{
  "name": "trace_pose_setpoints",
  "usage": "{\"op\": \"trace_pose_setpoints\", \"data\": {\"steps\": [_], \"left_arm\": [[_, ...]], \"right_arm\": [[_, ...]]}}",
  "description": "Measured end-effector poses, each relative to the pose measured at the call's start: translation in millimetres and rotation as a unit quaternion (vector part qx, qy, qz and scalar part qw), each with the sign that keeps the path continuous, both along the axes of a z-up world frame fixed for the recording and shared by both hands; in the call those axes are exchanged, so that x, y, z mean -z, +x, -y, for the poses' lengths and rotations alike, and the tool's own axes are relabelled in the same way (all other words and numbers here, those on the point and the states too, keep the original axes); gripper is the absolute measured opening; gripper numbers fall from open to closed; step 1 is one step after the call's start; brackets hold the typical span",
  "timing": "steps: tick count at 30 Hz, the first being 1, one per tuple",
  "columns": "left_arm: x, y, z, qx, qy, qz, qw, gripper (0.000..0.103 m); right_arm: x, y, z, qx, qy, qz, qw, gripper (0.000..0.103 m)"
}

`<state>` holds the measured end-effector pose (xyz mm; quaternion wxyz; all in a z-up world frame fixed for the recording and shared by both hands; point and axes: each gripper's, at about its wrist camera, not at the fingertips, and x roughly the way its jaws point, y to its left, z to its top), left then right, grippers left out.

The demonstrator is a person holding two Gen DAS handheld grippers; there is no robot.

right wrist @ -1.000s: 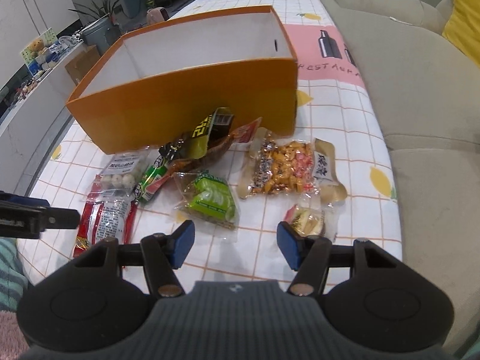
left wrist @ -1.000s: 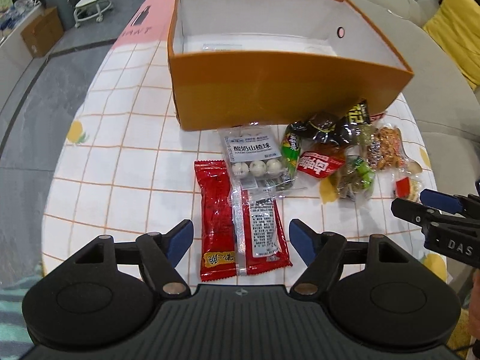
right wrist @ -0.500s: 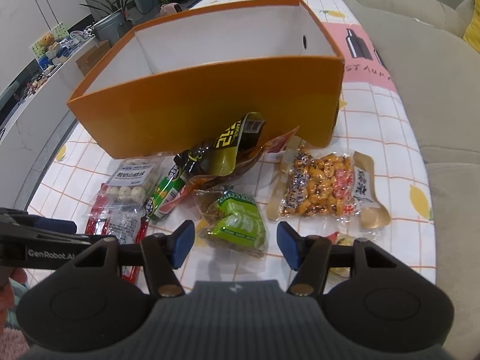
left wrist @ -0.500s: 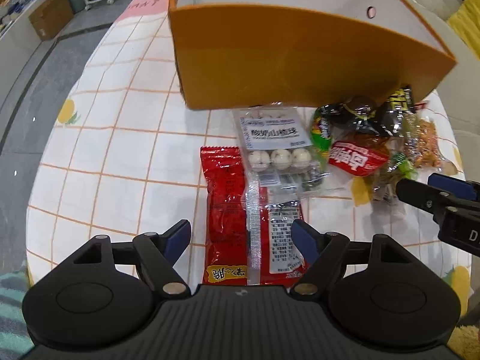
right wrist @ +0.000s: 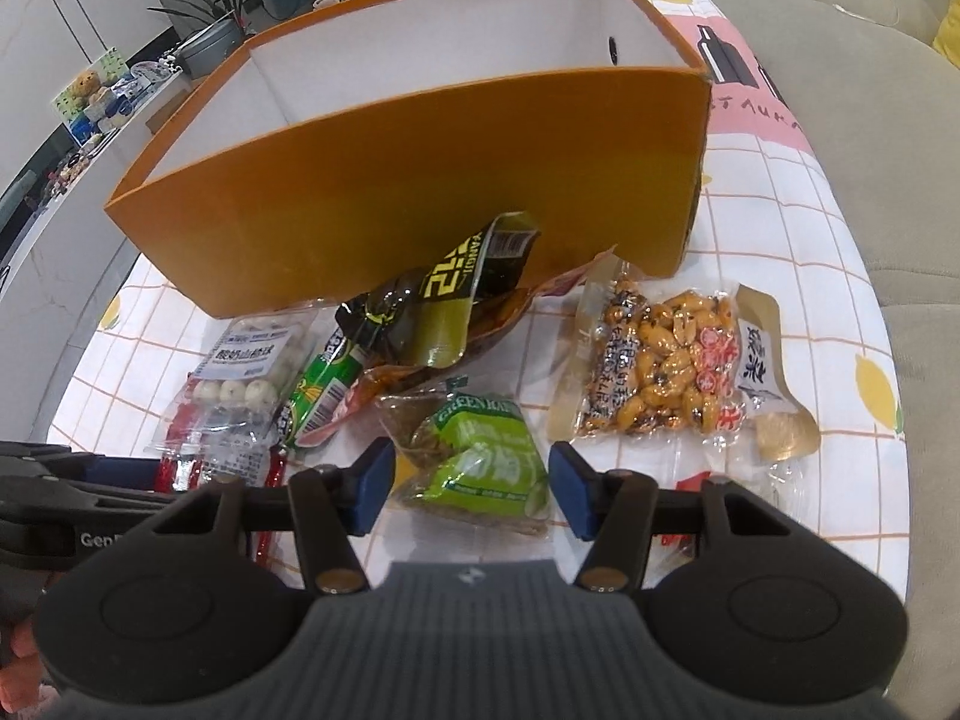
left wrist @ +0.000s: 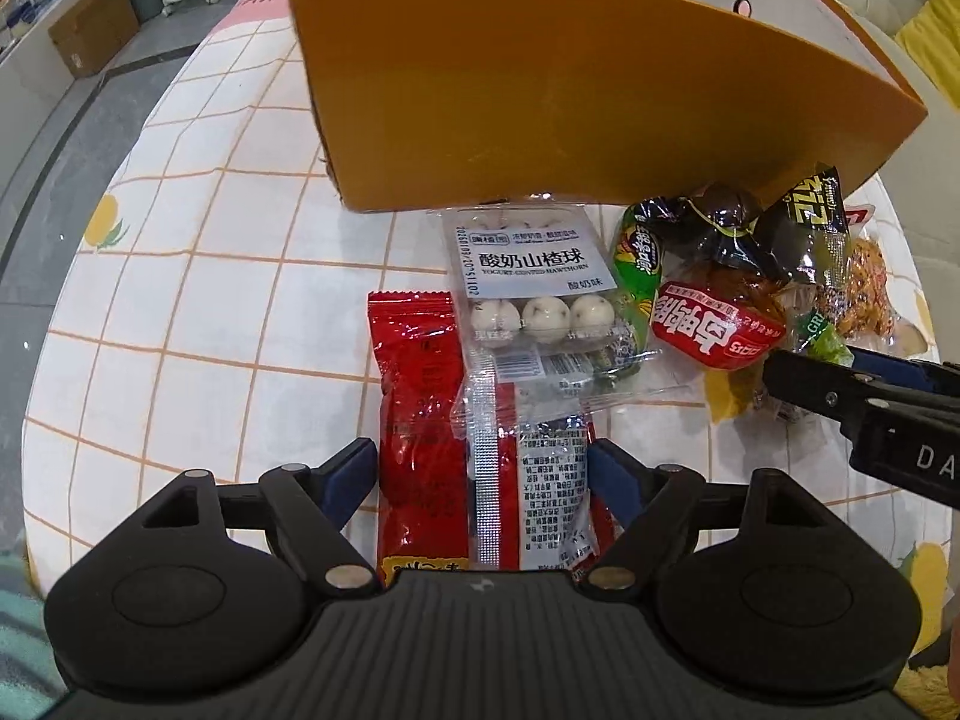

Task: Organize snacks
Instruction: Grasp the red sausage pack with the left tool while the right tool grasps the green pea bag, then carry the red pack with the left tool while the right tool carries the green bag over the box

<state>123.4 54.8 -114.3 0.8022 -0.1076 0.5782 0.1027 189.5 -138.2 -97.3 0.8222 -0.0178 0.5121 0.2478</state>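
Observation:
An orange box, white inside, stands at the back of the table. Snack packets lie in front of it. My left gripper is low over two red packets, its jaws opening on either side of them without pressing. A clear pack of white hawthorn balls lies just beyond. My right gripper straddles a green packet, its jaws closing but apart from it. A peanut bag lies to its right.
The table wears a white cloth with an orange grid and lemons. A beige sofa runs along the right side. Dark, green and red packets are heaped against the box. Floor and a cardboard carton lie to the left.
Both grippers have sunk toward the table. The left one now has the red packets between its jaws. The right one shifted left from near a small pale packet to over the green packet.

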Motion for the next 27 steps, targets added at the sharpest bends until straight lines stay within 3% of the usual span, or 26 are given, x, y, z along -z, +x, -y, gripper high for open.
{"op": "trace_pose_setpoints", "data": {"steps": [3,5,18,23,27], "left_arm": [[0,1,2,0.006,0.007,0.001,1.0000,0.091],[-2,0,4,0.010,0.008,0.002,0.9999,0.082],[-19,-16,17,0.039,-0.005,-0.012,0.9991,0.081],[-27,-26,19,0.037,-0.042,-0.031,0.9979,0.081],[-37,-36,14,0.034,-0.074,-0.021,0.9965,0.081]], "right_arm": [[4,2,2,0.007,0.009,-0.010,1.000,0.054],[4,2,2,0.004,0.008,-0.007,1.000,0.054],[-3,-10,4,-0.013,-0.016,-0.011,1.000,0.048],[-6,-24,8,-0.024,-0.018,-0.028,0.999,0.048],[-11,-31,12,-0.024,-0.008,-0.041,0.999,0.048]]}}
